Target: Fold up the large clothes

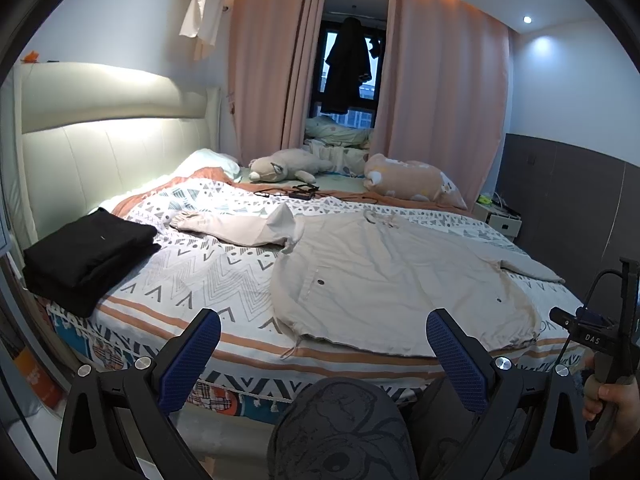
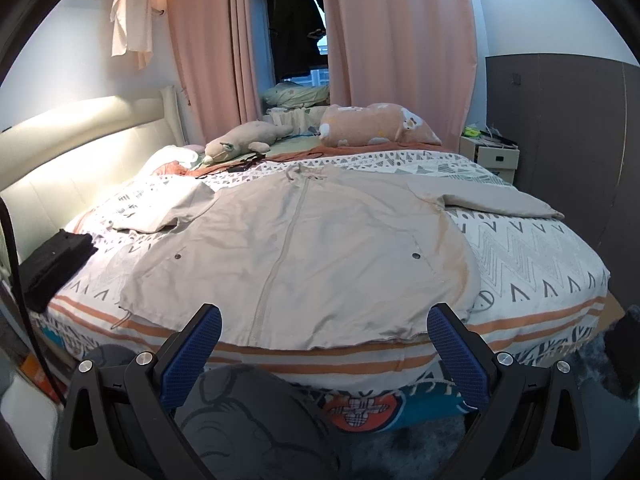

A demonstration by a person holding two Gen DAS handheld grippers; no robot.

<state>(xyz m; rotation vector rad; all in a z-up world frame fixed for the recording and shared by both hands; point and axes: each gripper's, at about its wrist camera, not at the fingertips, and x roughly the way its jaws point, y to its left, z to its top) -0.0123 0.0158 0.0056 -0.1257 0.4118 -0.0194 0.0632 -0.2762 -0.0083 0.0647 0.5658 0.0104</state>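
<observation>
A large beige zip jacket (image 1: pixel 392 280) (image 2: pixel 304 248) lies spread flat, front up, on the patterned bedspread (image 1: pixel 208 272) (image 2: pixel 532 264). Its hem reaches the bed's near edge and both sleeves stretch out sideways. My left gripper (image 1: pixel 323 330) hangs open before the near edge, level with the hem's left part, holding nothing. My right gripper (image 2: pixel 324 326) is open too, just short of the hem's middle, with nothing between its blue pads (image 2: pixel 456 360). In the left wrist view the right gripper's handle (image 1: pixel 600 336) shows at the right edge in a hand (image 1: pixel 616 404).
A folded black garment (image 1: pixel 88 256) (image 2: pixel 52 264) sits at the bed's left edge. A plush toy (image 1: pixel 288 166) (image 2: pixel 244 142), a peach pillow (image 1: pixel 416 178) (image 2: pixel 376 124) and cables (image 1: pixel 296 192) lie at the far side. A nightstand (image 1: pixel 500 216) (image 2: pixel 492 156) stands right. A knee in printed trousers (image 1: pixel 340 428) is below.
</observation>
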